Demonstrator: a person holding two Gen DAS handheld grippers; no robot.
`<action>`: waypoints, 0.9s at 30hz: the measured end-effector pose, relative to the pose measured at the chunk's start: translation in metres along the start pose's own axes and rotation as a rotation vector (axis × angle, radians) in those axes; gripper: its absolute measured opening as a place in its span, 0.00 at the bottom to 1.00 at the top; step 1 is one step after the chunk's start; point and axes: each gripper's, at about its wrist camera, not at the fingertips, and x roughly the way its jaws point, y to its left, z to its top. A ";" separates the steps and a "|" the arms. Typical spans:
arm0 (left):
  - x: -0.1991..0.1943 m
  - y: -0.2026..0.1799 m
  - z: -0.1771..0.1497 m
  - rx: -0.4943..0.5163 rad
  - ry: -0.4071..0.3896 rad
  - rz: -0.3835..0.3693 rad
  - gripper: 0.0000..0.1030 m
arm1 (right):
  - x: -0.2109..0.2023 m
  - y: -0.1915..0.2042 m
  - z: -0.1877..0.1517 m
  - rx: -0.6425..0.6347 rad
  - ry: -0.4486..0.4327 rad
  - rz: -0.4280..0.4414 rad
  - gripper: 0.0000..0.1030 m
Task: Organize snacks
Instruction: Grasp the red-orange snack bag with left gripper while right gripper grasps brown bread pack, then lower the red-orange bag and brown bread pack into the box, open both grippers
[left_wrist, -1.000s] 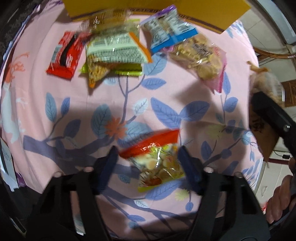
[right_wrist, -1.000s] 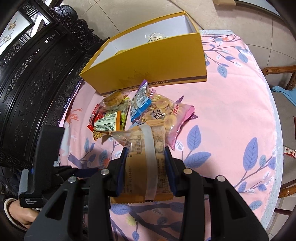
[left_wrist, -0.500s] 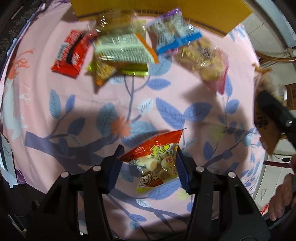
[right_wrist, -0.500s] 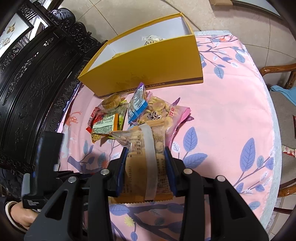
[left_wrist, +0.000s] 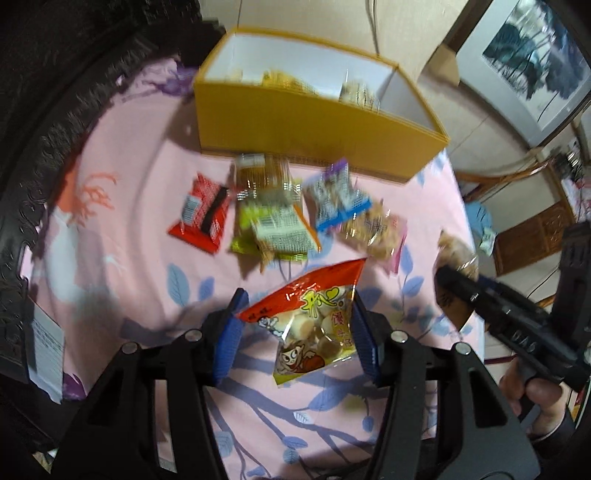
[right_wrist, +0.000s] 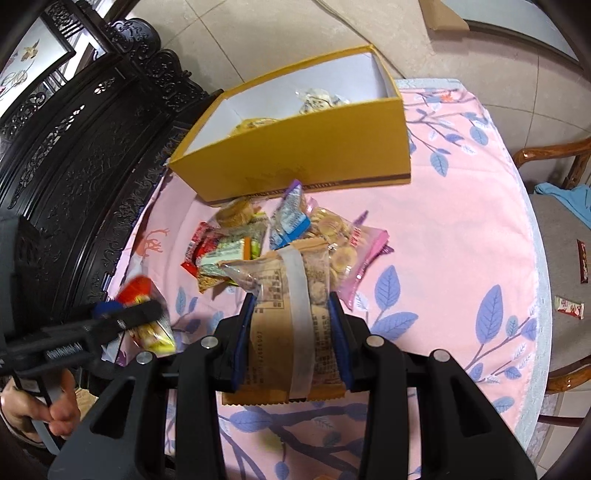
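Red-topped snack bag (left_wrist: 314, 325) is pinched between the pads of the left gripper (left_wrist: 295, 328), lifted clear of the pink tablecloth (left_wrist: 122, 177). Jaws have just been closing w/ the bag between them; both blue pads now press its sides, so it's a grip at a middling width. Bag hangs tilted, red end up toward the box, long axis roughly along the fingers.

Right gripper (right_wrist: 291, 339) is clamped narrow on a brown cracker pack (right_wrist: 291, 314), long axis also along the fingers, bottom edge poking out behind the pads.

Key relation: yellow box (left_wrist: 317, 129) lies straight ahead of both grippers, at the far side of the table, open top up, w/ a few packets already inside. Between the grippers and the box sits the loose pile (left_wrist: 284, 214): red packet, green/orange one, blue one, clear bag of round biscuits, all touching or overlapping, just in front of the box's near wall. So either bag has to travel forward over the pile and over that wall before release.

Which hand is nearer I can't tell for sure; the right one looks to be further in over the pile. Probably both go in turn; the carry needs height enough to clear the wall. Risk: a soft bag catching the box rim.

Two small packets (right_wrist: 569, 306) lie off the table on a chair at right.
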 end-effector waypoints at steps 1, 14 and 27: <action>-0.007 0.002 0.005 -0.003 -0.022 -0.006 0.53 | -0.002 0.003 0.002 -0.003 -0.006 0.003 0.38; -0.083 0.014 0.124 0.005 -0.349 -0.042 0.53 | -0.057 0.033 0.103 -0.088 -0.237 0.007 0.38; -0.088 -0.023 0.236 0.108 -0.500 -0.061 0.54 | -0.048 0.055 0.220 -0.203 -0.370 -0.026 0.38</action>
